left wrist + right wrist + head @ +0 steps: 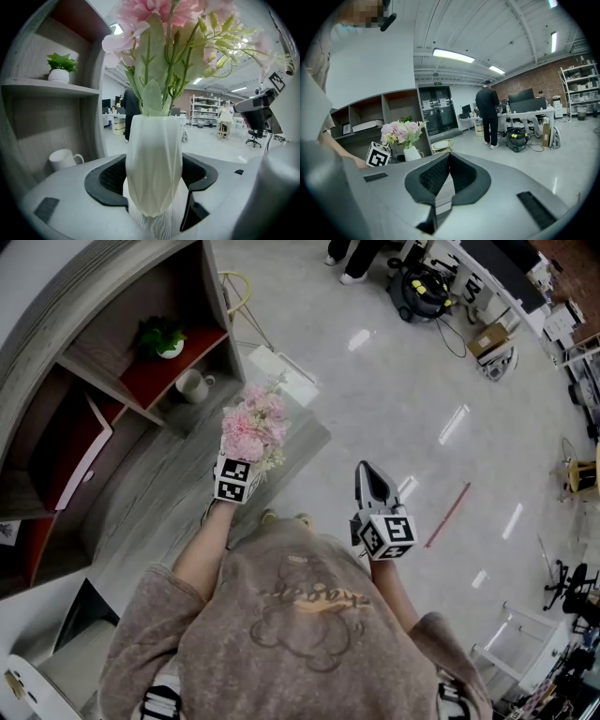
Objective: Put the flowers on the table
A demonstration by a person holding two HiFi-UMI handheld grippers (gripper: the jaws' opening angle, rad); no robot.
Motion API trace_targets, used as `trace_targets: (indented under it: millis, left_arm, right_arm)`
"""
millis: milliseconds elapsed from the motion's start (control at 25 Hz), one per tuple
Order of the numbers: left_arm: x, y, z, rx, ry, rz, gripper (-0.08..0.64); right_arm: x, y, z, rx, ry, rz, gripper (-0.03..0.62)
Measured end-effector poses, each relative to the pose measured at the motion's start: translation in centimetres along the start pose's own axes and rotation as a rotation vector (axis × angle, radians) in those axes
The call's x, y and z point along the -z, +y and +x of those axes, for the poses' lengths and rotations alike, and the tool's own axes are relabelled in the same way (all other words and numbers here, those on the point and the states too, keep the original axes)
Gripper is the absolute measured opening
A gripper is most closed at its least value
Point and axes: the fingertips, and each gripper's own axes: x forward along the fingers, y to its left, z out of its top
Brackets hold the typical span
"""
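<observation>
Pink flowers [253, 420] stand in a white faceted vase [153, 161]. My left gripper [242, 463] is shut on the vase's lower body, with a black pad on each side. The vase hangs upright, low over the grey wood table top [159, 498], whose grain shows just beneath the vase's base [157, 224]. My right gripper [370, 476] is held out to the right over the floor, shut with nothing in it. In the right gripper view the flowers [401, 132] and the left gripper's marker cube [378, 154] are at the left.
The shelf unit [112, 381] behind the table holds a small potted plant [161, 337] and a white mug [192, 385]. A round side stand [442, 146] is beyond the table. A person [488, 117] stands by desks, next to a vacuum cleaner [422, 292].
</observation>
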Motion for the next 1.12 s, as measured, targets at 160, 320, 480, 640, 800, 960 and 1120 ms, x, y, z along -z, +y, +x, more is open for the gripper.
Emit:
trace_targets:
  millis: [160,320,480,640,800,960,1120]
  left_arm:
    - [0.1,0.0,0.1,0.003,0.01,0.003,0.355]
    - [0.2,0.1,0.1,0.0,0.013,0.006,0.354]
    - [0.6,-0.1,-0.1,-0.006,0.025,0.009,0.365]
    - [0.7,-0.1,-0.3,-0.01,0.021,-0.012,0.39]
    - [0.0,0.0,-1.0,-0.017,0.009,-0.032,0.402]
    - [-1.0,0.2,-2.5,-0.028,-0.013,-0.051,0.405]
    - [-1.7,0.4,-4.7,-0.039,-0.037,-0.081,0.405]
  right_arm:
    - [0.1,0.0,0.0,-0.001,0.003,0.003,-0.012]
    - [0.2,0.1,0.1,0.001,0.003,0.002,-0.012]
    - [0.3,0.1,0.1,0.0,0.003,0.001,-0.012]
    - [0.4,0.2,0.2,-0.008,0.006,0.0,-0.012]
    - [0.4,0.5,0.6,-0.028,0.011,0.003,-0.012]
    - [0.4,1.2,1.6,-0.067,0.017,-0.004,-0.012]
    - [0.5,2.5,2.8,-0.123,0.02,-0.005,-0.012]
